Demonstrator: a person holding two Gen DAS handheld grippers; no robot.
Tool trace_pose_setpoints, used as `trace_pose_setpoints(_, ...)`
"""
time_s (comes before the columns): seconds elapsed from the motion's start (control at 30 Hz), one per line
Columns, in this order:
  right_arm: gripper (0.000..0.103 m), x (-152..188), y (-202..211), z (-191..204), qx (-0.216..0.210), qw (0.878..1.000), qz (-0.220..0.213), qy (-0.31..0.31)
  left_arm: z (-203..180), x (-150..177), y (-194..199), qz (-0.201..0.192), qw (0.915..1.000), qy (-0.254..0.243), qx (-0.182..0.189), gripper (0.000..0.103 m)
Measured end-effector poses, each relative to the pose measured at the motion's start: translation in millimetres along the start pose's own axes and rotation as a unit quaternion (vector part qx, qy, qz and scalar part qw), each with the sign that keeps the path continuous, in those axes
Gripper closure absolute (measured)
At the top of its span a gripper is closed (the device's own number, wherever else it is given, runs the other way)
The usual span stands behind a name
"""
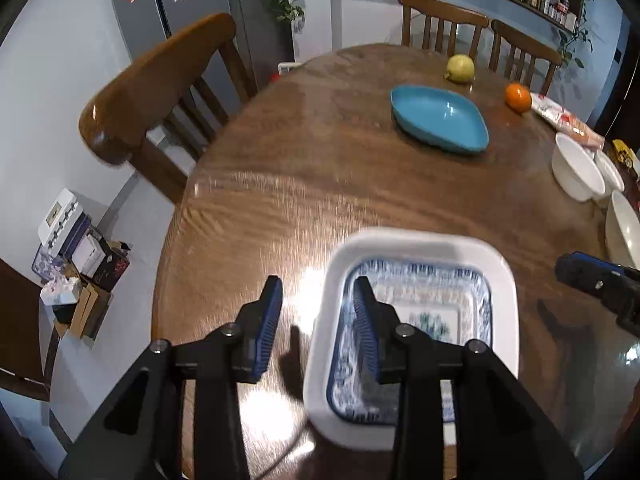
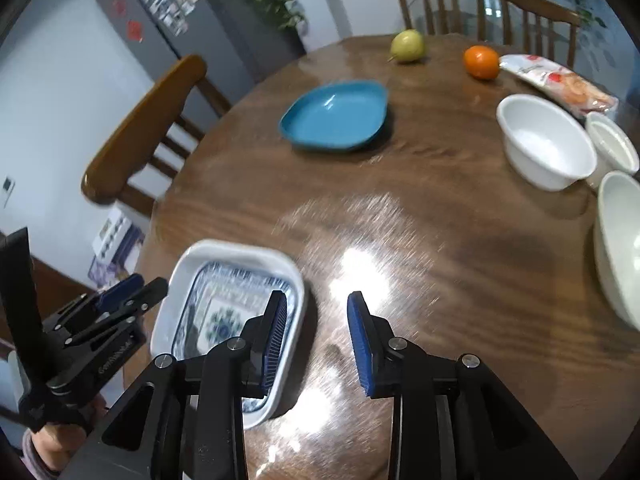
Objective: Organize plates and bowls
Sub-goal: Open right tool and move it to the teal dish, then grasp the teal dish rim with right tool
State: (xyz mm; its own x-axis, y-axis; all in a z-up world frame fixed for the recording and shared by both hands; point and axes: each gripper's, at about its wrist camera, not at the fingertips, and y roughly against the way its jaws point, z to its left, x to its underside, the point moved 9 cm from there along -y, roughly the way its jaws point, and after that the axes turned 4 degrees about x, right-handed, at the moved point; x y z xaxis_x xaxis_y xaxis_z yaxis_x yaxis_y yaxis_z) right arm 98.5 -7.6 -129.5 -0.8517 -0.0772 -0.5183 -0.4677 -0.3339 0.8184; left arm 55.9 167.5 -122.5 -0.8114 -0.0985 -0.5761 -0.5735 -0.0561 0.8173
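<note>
While the patterned square plate (image 1: 416, 264) lies flat on the worktop (image 1: 280, 200), little looks sorted: the blue plate (image 1: 438, 122) sits alone well ahead, and the white bowls (image 2: 548, 142) cluster ahead to the right. The left hand-held gripper (image 1: 318, 316) stands open astride the plate's left rim, its pads clear of it. The right hand-held gripper (image 2: 318, 326) is open too, over the plate's right rim, holding nothing.

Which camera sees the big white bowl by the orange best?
The right wrist view shows it best: the white bowl sits whole and fairly near, so you can see into it, with the orange beyond. In the left wrist view the same bowl is small and squashed near the right edge.
</note>
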Motion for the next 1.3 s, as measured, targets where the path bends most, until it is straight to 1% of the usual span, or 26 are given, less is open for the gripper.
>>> trace_pose_setpoints(0.03, 0.071, -6, 3, -4, 0.004, 1.0, -0.006, -0.004, -1, -10, 2, -0.007, 1.0, 0.001, 0.005, 0.059)
trace_pose_setpoints(0.13, 0.071, -28, 9, -9, 0.008, 1.0, -0.022, -0.008, -7, -33, 3, -0.022, 0.9997, -0.001, 0.008, 0.051)
trace_pose_setpoints(0.3, 0.071, -70, 7, -16, 0.024, 0.999, -0.04, -0.007, -26, -74, -6, -0.031, 0.9989, -0.006, 0.033, 0.05)
trace_pose_setpoints(0.37, 0.071, -88, 2, -19, 0.025, 0.999, -0.046, -0.01, -34, -92, -15, -0.03, 0.9987, -0.011, 0.04, 0.05)
trace_pose_setpoints(0.43, 0.071, -105, -7, -24, 0.03, 0.998, -0.046, -0.014, -41, -108, -31, -0.022, 0.9983, -0.007, 0.053, 0.05)
trace_pose_setpoints(0.47, 0.071, -113, -13, -27, 0.033, 0.998, -0.045, -0.016, -43, -116, -42, -0.016, 0.9984, -0.004, 0.053, 0.05)
trace_pose_setpoints(0.63, 0.071, -141, -59, -37, 0.044, 0.998, -0.035, -0.011, -53, -135, -94, 0.008, 0.9993, -0.004, 0.035, 0.05)
trace_pose_setpoints(0.73, 0.071, -143, -84, -44, 0.041, 0.999, -0.023, -0.017, -55, -131, -125, 0.032, 0.9989, 0.0, 0.034, 0.052)
trace_pose_setpoints(0.87, 0.071, -143, -110, -50, 0.033, 0.999, -0.008, -0.028, -55, -126, -144, 0.046, 0.9981, 0.008, 0.039, 0.053)
trace_pose_setpoints(0.9, 0.071, -142, -114, -49, 0.032, 0.999, -0.006, -0.027, -55, -126, -146, 0.047, 0.9981, 0.008, 0.039, 0.055)
trace_pose_setpoints(0.93, 0.071, -141, -118, -49, 0.033, 0.999, -0.004, -0.024, -55, -124, -148, 0.048, 0.9981, 0.006, 0.04, 0.061)
trace_pose_setpoints(0.97, 0.071, -140, -121, -48, 0.033, 0.999, -0.003, -0.022, -57, -123, -147, 0.047, 0.998, 0.006, 0.043, 0.063)
trace_pose_setpoints(1.0, 0.071, -140, -124, -48, 0.034, 0.999, -0.001, -0.019, -56, -124, -147, 0.047, 0.9978, 0.006, 0.047, 0.068)
trace_pose_setpoints(1.03, 0.071, -140, -126, -47, 0.034, 0.999, 0.001, -0.018, -56, -124, -146, 0.045, 0.9978, 0.004, 0.049, 0.076)
trace_pose_setpoints(1.07, 0.071, -139, -128, -46, 0.032, 0.999, 0.003, -0.018, -57, -125, -144, 0.042, 0.9978, 0.002, 0.051, 0.08)
trace_pose_setpoints(1.1, 0.073, -140, -129, -46, 0.031, 0.999, 0.003, -0.018, -58, -124, -143, 0.041, 0.9977, 0.0, 0.053, 0.087)
trace_pose_setpoints(1.13, 0.079, -139, -130, -45, 0.028, 0.999, 0.003, -0.017, -60, -125, -143, 0.041, 0.9975, -0.002, 0.057, 0.092)
trace_pose_setpoints(1.17, 0.084, -139, -130, -43, 0.023, 1.0, 0.004, -0.014, -62, -126, -144, 0.041, 0.9974, -0.005, 0.059, 0.094)
trace_pose_setpoints(1.2, 0.087, -139, -130, -40, 0.022, 1.0, 0.003, -0.011, -63, -127, -144, 0.04, 0.9976, -0.011, 0.056, 0.094)
trace_pose_setpoints(1.23, 0.091, -139, -130, -38, 0.022, 1.0, 0.002, -0.006, -66, -128, -146, 0.039, 0.9976, -0.016, 0.055, 0.094)
trace_pose_setpoints(1.3, 0.091, -140, -128, -36, 0.029, 1.0, 0.001, 0.001, -67, -129, -148, 0.039, 0.9975, -0.018, 0.055, 0.094)
